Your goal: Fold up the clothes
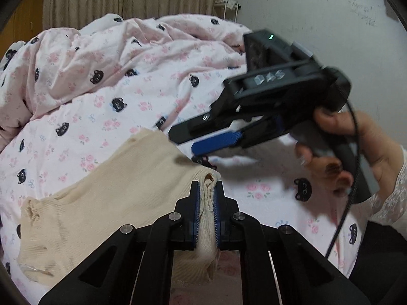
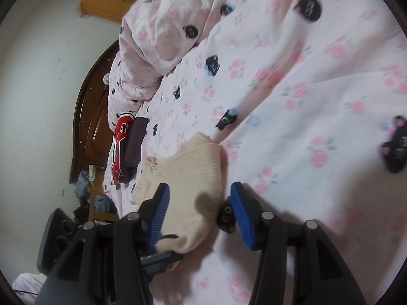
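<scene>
Pinching a bunched edge of the cream garment point(image 1: 106, 203) low in the left wrist frame, the left gripper point(image 1: 206, 203) was clamped on the cloth. The right gripper point(image 2: 201, 213) stood half open, empty, over the garment's near end on the floral bedding point(image 2: 318, 89). It probably needed a matching edge before lifting evenly.

Cream garment point(image 1: 106, 185) ribbed knit; bedsheet point(image 1: 76, 137) soft printed cloth; headboard point(image 2: 89, 117) glossy wood

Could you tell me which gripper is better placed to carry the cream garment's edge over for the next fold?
Left. The left gripper is already shut on a bunched edge of the cream garment, while the right gripper hangs open above it, holding nothing.
</scene>
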Available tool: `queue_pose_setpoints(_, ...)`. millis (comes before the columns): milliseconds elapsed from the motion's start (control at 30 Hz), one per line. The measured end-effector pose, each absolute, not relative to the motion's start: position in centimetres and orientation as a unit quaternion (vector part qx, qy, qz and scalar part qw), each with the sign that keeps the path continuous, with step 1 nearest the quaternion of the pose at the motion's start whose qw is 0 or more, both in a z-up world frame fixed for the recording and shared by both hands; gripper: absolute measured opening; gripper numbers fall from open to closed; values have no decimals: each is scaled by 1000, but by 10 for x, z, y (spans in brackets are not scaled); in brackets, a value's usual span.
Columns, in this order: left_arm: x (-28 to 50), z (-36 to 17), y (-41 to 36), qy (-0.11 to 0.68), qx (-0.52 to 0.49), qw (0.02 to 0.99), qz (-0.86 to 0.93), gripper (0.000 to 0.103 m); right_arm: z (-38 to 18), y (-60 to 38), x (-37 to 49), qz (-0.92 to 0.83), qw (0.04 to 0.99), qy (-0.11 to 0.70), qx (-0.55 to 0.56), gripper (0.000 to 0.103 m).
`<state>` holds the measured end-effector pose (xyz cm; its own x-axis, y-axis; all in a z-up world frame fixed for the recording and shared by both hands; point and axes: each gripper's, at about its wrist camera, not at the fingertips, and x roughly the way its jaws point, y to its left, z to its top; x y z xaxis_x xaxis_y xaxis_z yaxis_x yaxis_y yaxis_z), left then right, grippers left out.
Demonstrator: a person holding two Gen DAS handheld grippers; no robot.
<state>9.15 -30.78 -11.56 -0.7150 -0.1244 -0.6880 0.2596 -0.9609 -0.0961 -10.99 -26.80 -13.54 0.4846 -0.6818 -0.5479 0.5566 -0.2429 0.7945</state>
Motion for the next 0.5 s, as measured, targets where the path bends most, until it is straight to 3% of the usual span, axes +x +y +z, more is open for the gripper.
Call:
queue_pose_setpoints(200,108,-105,-321,127,334,101,-928,8,-146,-289,-103,-497,602,-68,621,55)
queue_pose_setpoints(267,115,-103,-326,138,327,100,-929,8,-147,-296,-102,-493,602,-79,623,47)
queue_pose_setpoints(333,121,-101,-329,149,322,99,-930,8,-142,-299,-100,-501,599,-84,619,14)
queue_pose_setpoints(500,142,-99,-346,211,303,96,-924,8,-121,-306,-89,-524,602,-76,598,9)
